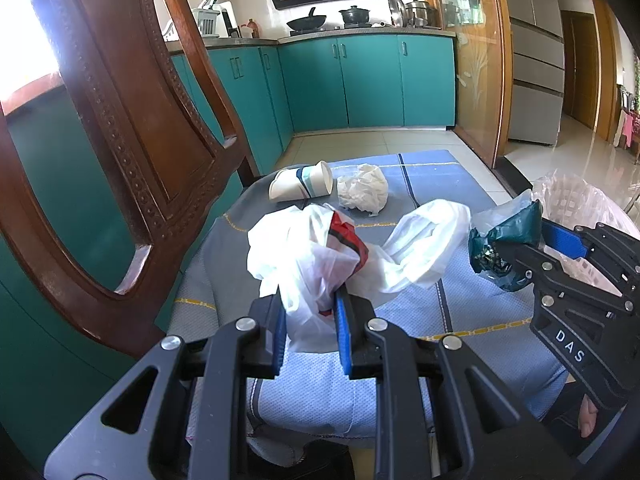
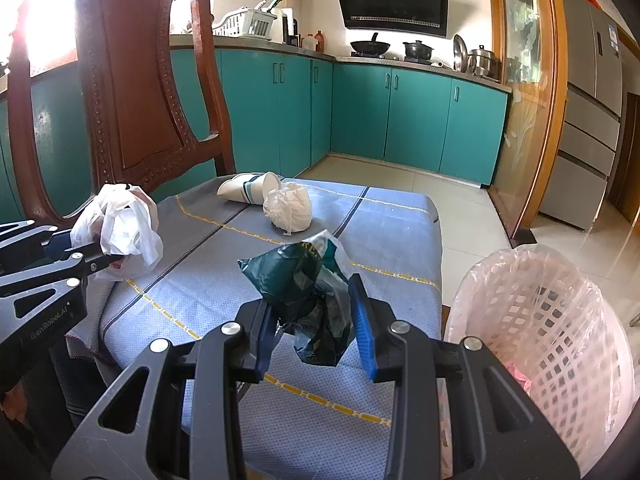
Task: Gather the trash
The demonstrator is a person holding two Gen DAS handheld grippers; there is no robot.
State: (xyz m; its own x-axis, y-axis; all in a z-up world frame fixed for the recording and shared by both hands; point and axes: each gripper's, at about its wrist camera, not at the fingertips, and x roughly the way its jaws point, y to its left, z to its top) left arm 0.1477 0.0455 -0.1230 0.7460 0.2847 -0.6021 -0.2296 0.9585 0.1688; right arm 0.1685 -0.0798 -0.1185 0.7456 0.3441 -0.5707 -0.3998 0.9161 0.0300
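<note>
Both grippers tilted down | left gripper (image 1: 310, 312) jaws grip white bag (image 1: 316, 256) | right gripper (image 2: 314, 320) jaws grip green bag (image 2: 304, 284)

Under my fingers is a surface covered by a blue-grey woven cloth (image 2: 384, 216) with dark stripes and dotted yellow lines. At its far end a white paper cup with teal bands (image 2: 248, 190) lies on its side, and a crumpled white paper ball (image 2: 290, 208) sits touching the cup's open mouth.
</note>
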